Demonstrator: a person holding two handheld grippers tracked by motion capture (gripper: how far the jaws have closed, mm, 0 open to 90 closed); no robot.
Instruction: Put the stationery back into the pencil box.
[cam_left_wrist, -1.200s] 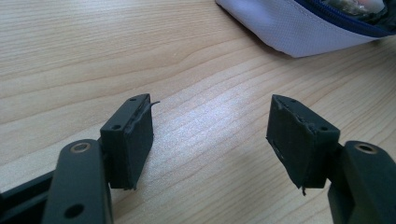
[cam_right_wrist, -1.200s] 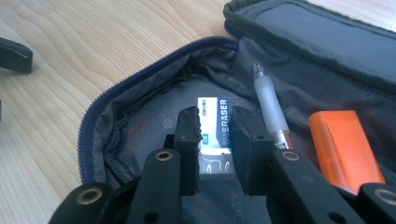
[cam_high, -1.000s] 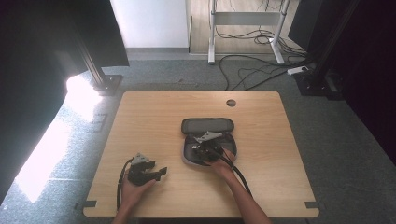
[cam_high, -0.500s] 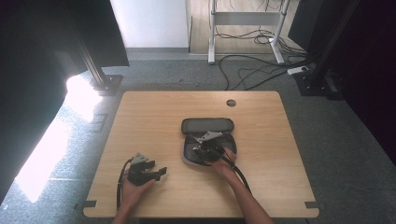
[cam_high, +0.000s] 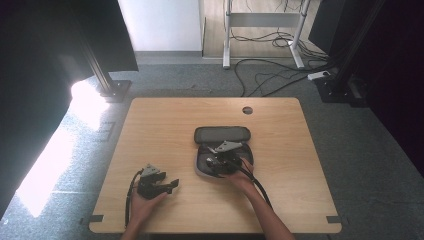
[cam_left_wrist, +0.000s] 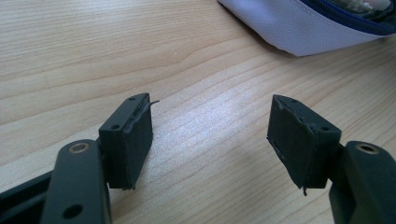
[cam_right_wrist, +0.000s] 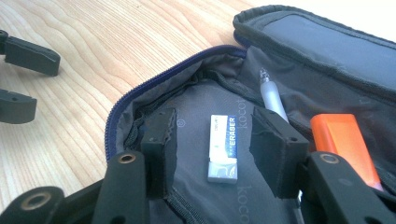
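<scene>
**Eraser lying free between the parting tongs in the open pencil case**

The right tongs (cam_right_wrist: 212, 154) are hovering inside the open pencil case (cam_right_wrist: 187, 88), their jaws having just been opening; the eraser (cam_right_wrist: 224, 147) is lying between them on the grey lining, and neither pad is touching it. It is a small white block in a paper sleeve, and I am judging it to be light, slightly rubbery and not fragile; the sleeve may be sliding on the rubber, so the long flat sides at mid-length are looking like the best place to pinch. The sleeve is reading "ERASER" in white on a blue band; the smaller print beside it is too fine to read. The lining is carrying a faint woven word that seems to begin "koco".

Just beside the eraser, a silver pen (cam_right_wrist: 273, 100) is leaning into a fold, and an orange marker (cam_right_wrist: 345, 144) is lying near the far jaw.

The left tongs (cam_left_wrist: 212, 140) are resting wide apart and empty over the bare desk (cam_left_wrist: 93, 56), near the case's pale outer wall. In the high view, the case (cam_high: 220, 136) is sitting at the middle of the desk (cam_high: 165, 125).
</scene>
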